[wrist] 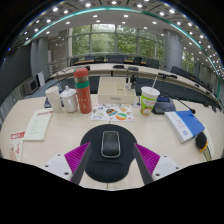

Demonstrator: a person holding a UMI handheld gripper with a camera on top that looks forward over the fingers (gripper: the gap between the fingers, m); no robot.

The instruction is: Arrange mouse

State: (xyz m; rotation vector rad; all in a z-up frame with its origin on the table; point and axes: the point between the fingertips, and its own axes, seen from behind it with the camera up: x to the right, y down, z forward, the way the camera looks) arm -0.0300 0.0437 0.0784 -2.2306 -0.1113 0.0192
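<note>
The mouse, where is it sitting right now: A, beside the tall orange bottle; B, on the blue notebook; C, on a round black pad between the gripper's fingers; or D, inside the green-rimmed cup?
C: the mouse rests on the round black pad, between the open gripper fingers, with gaps on both sides.

bright ceiling lights | window daylight | edges bowed, perhaps slightly soft

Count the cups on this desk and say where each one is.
3. Two pale cups stand together beside the red bottle, beyond the fingers. A third cup with a green band stands apart on the other side. More may be hidden in the far clutter.
</note>
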